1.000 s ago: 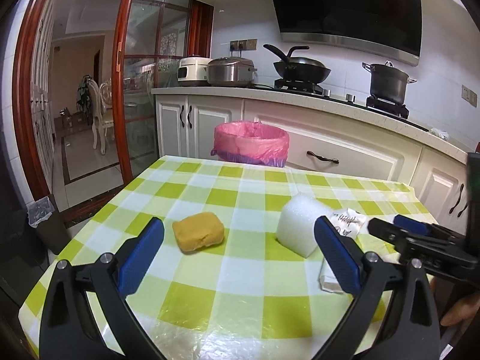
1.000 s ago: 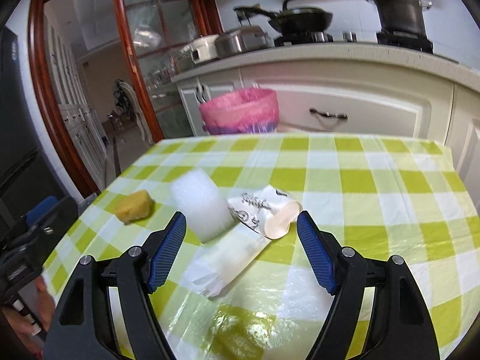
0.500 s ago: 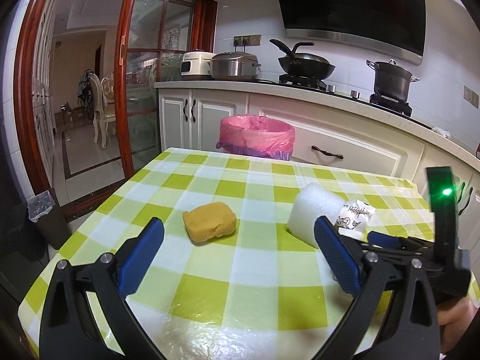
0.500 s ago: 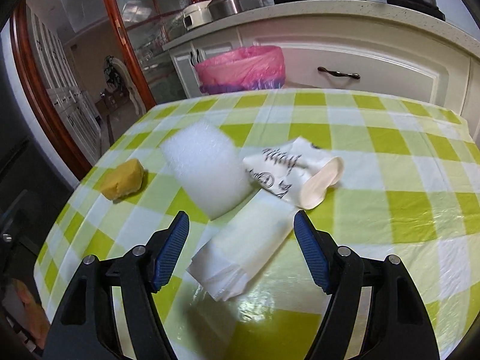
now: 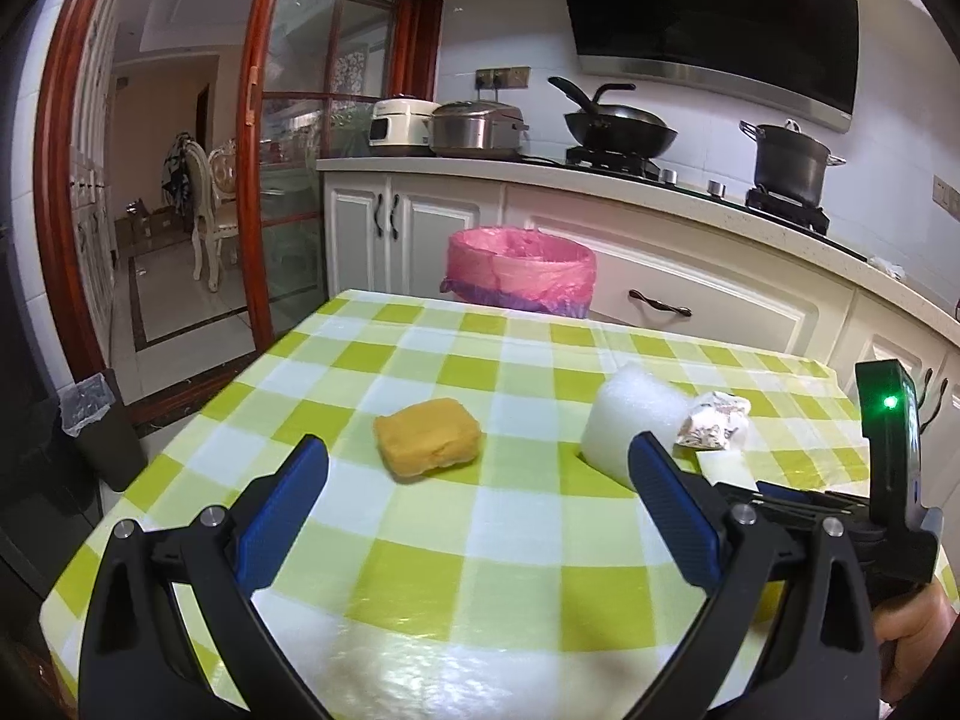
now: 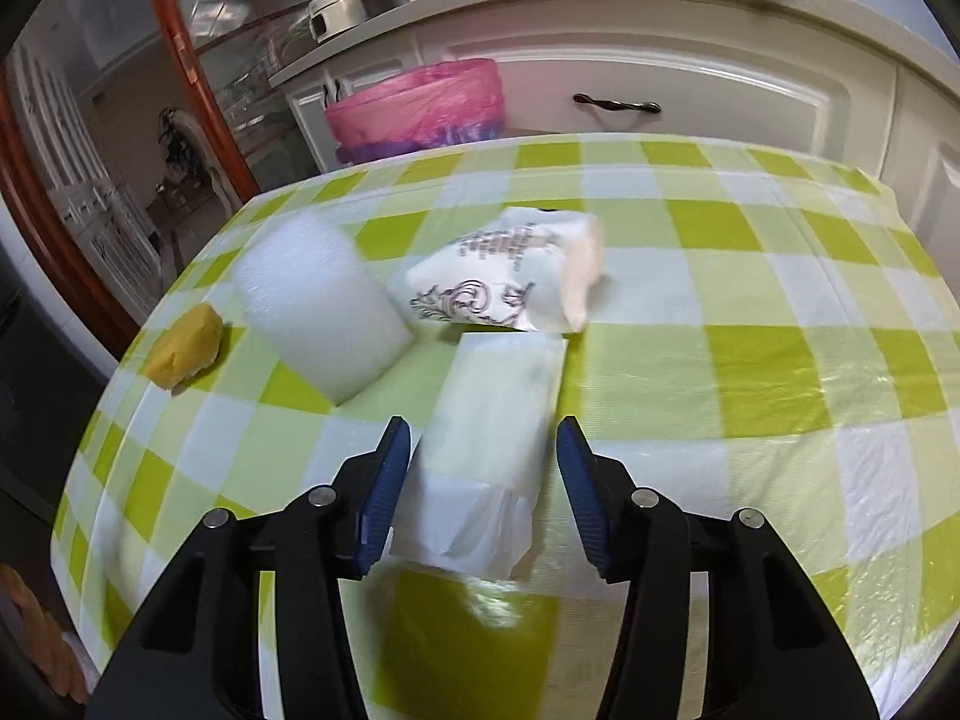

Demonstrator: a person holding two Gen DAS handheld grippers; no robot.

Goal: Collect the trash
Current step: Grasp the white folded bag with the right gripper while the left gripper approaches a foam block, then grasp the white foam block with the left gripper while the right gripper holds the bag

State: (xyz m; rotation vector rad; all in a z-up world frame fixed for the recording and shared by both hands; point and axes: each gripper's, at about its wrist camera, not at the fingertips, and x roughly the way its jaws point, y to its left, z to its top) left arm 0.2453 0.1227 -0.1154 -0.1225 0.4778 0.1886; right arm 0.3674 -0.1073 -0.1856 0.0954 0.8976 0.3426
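Observation:
A flat translucent white plastic packet (image 6: 489,420) lies on the green-checked tablecloth (image 6: 750,372). My right gripper (image 6: 483,438) points steeply down with one blue pad on each side of it. Its jaws are closing, and a thin gap still shows at both pads. Just beyond lie a crumpled printed paper wrapper (image 6: 510,270), a white foam block (image 6: 321,306) and a yellow sponge (image 6: 186,345). My left gripper (image 5: 480,450) hovers open and holds nothing, a short way before the sponge (image 5: 427,437). The foam block (image 5: 630,420) is by its right finger.
A bin with a pink liner (image 5: 521,270) stands on the floor past the table's far edge, in front of white cabinets (image 5: 690,300). The right tool's housing with a green light (image 5: 888,420) and a hand (image 5: 918,630) sit at the right. A small dark bin (image 5: 96,426) stands at the left.
The right gripper dropped and tilted down over the plastic packet. Its jaws narrowed from wide to close about the packet. The left gripper stayed nearly still.

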